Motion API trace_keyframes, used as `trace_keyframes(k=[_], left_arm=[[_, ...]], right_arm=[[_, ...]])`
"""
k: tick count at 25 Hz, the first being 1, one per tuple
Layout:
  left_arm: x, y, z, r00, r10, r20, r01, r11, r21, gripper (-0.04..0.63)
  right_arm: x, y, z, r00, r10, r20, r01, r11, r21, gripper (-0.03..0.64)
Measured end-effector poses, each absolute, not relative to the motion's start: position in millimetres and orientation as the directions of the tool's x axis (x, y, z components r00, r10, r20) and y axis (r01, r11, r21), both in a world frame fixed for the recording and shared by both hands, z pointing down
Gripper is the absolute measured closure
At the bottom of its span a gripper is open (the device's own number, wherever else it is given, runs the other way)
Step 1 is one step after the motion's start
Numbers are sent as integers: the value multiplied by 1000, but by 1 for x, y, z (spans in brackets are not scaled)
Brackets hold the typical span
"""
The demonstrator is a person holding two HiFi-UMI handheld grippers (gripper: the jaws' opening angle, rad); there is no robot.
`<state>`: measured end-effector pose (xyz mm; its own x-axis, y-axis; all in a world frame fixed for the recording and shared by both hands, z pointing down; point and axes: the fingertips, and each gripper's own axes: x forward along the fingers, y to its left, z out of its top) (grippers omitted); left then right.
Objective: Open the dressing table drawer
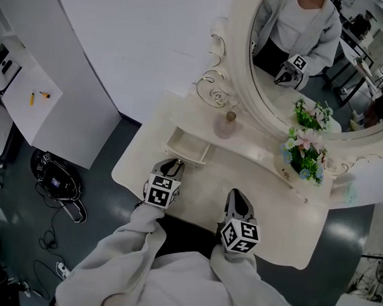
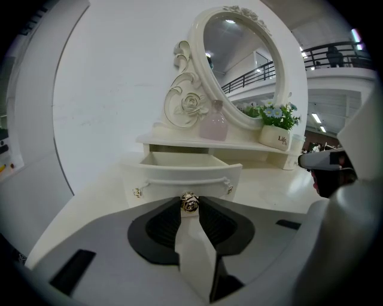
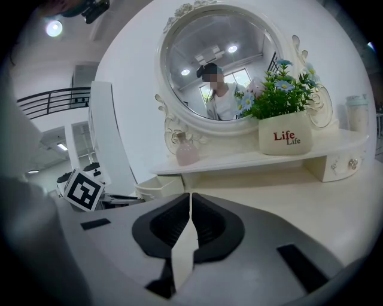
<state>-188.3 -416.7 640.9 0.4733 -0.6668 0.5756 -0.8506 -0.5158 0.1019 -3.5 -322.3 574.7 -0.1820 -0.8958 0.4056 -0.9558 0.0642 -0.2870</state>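
The left drawer (image 1: 187,146) of the white dressing table (image 1: 270,229) stands pulled out, and its inside looks bare in the left gripper view. My left gripper (image 1: 176,165) is shut on the small metal rose-shaped knob (image 2: 190,202) at the middle of the drawer (image 2: 179,173) front, its dark pads (image 2: 164,224) close on either side. My right gripper (image 1: 238,197) hovers over the tabletop to the right of the drawer, shut, with nothing between its fingers (image 3: 190,200).
An oval mirror (image 1: 309,59) rises at the back of the table. On the raised shelf stand a pink bottle (image 1: 228,125) and a flower pot (image 1: 303,155). A second small drawer (image 3: 341,164) sits shut at the shelf's right end. A white cabinet (image 1: 68,80) stands left.
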Motion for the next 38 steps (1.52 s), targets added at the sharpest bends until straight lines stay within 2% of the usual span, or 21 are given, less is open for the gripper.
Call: trace_keyframes(k=[7,10,12,19,32,36,38], left_arm=[[-189,-414,640,477,-665,575,-850,-515,109,485],[-190,-407,636,496,-655,571,-841,-526,127,418],[-193,-401,632,500,-657,565,-842,-521,140,407],[-198,-374,610,531,-658,534,-831,-527,177,407],[-138,-380,533,687,-640,346,-721,-660,211,408],[-113,-386,508,745,-607,275,-661,-727,185,435],[-106,-390,497,761,-603,240,-644,-749,159,470]], right_arm=[[-6,-325,570,-190,-901,390,-954,76,-289,580],[-4,-324,569,-189,-903,387,-954,76,-289,580],[-2,-324,569,-187,-903,386,-955,74,-289,580],[3,-326,564,-184,-908,376,-955,75,-288,580],[17,-324,531,-148,-938,313,-971,78,-225,580],[30,-323,517,-121,-949,290,-986,81,-148,580],[39,-324,509,-114,-953,279,-989,82,-123,580]])
